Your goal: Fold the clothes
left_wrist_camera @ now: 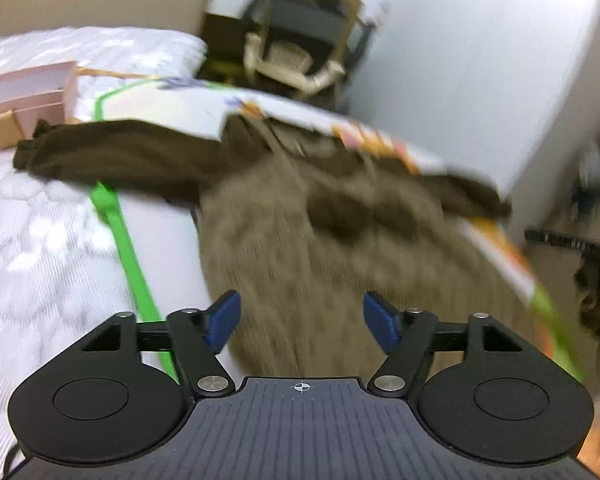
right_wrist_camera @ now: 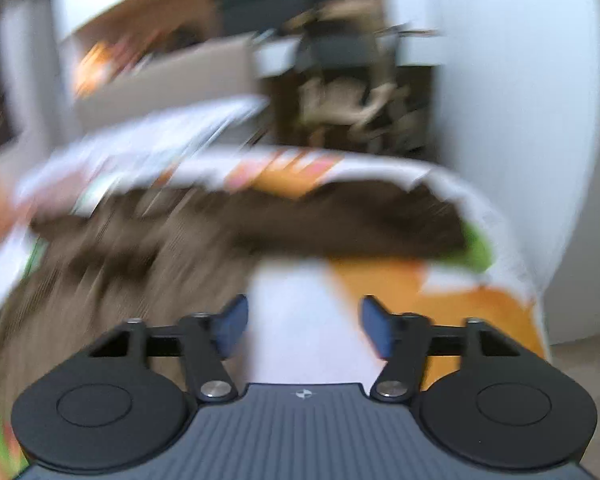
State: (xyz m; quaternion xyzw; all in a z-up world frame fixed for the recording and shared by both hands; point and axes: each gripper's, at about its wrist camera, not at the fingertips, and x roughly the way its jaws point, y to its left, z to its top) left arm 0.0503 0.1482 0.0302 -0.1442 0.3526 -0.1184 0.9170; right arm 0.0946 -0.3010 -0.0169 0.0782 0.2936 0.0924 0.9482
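Note:
A tan knit sweater [left_wrist_camera: 300, 248] with dark brown sleeves lies spread on a printed sheet on the bed. One sleeve [left_wrist_camera: 112, 156] stretches out to the left, the other [left_wrist_camera: 472, 196] to the right. My left gripper [left_wrist_camera: 302, 308] hovers open over the sweater's lower body, with nothing between its blue pads [left_wrist_camera: 224, 320]. In the blurred right wrist view the sweater [right_wrist_camera: 112, 264] lies to the left and a dark sleeve [right_wrist_camera: 340, 220] runs across ahead. My right gripper [right_wrist_camera: 304, 312] is open over the white and orange sheet, holding nothing.
A pink box [left_wrist_camera: 28, 100] stands on the quilted bedding at the far left. The printed sheet [left_wrist_camera: 168, 240] has a green stripe. A beige chair [left_wrist_camera: 296, 60] stands beyond the bed, next to a white wall [left_wrist_camera: 480, 60]. The bed's edge drops off at the right.

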